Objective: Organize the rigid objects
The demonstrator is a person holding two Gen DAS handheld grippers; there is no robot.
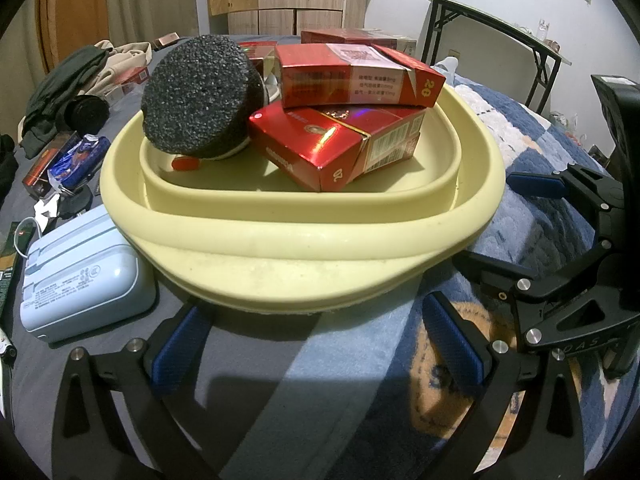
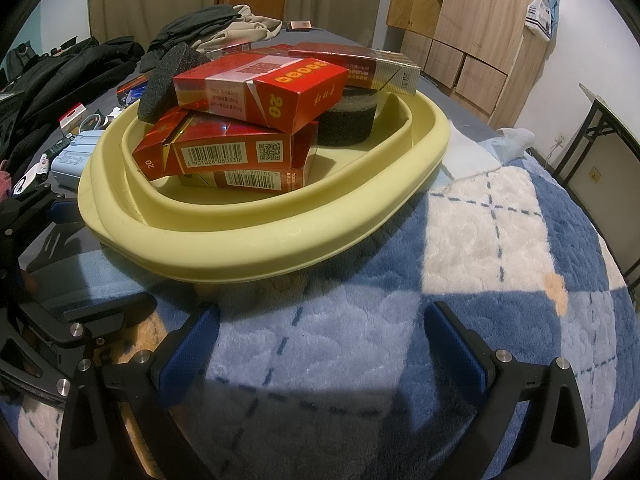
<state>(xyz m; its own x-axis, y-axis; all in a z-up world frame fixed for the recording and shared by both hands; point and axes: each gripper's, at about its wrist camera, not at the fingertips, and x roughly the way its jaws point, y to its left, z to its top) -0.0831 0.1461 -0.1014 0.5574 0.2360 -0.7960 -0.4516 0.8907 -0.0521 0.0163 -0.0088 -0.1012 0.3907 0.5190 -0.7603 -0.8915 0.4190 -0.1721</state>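
A pale yellow basin (image 1: 304, 240) (image 2: 280, 240) sits on the bed. It holds a pile of red cigarette boxes: one on top (image 1: 360, 76) (image 2: 260, 84), another below it (image 1: 332, 144) (image 2: 224, 148), and a long box (image 2: 356, 64) across the back. A black grainy disc (image 1: 200, 100) (image 2: 164, 80) leans at the basin's left, and a second one (image 2: 348, 116) stands at the far side. My left gripper (image 1: 316, 344) (image 2: 80, 260) is open just short of the near rim. My right gripper (image 2: 322, 346) (image 1: 508, 228) is open beside the basin, over the blanket. Neither holds anything.
A pale blue case (image 1: 80, 276) lies left of the basin, with a blue packet (image 1: 72, 160) and piled clothes (image 1: 68, 88) beyond it. A blue and white blanket (image 2: 480, 240) covers the right side. A folding table (image 1: 500, 36) and a wooden wardrobe (image 2: 472, 20) stand behind.
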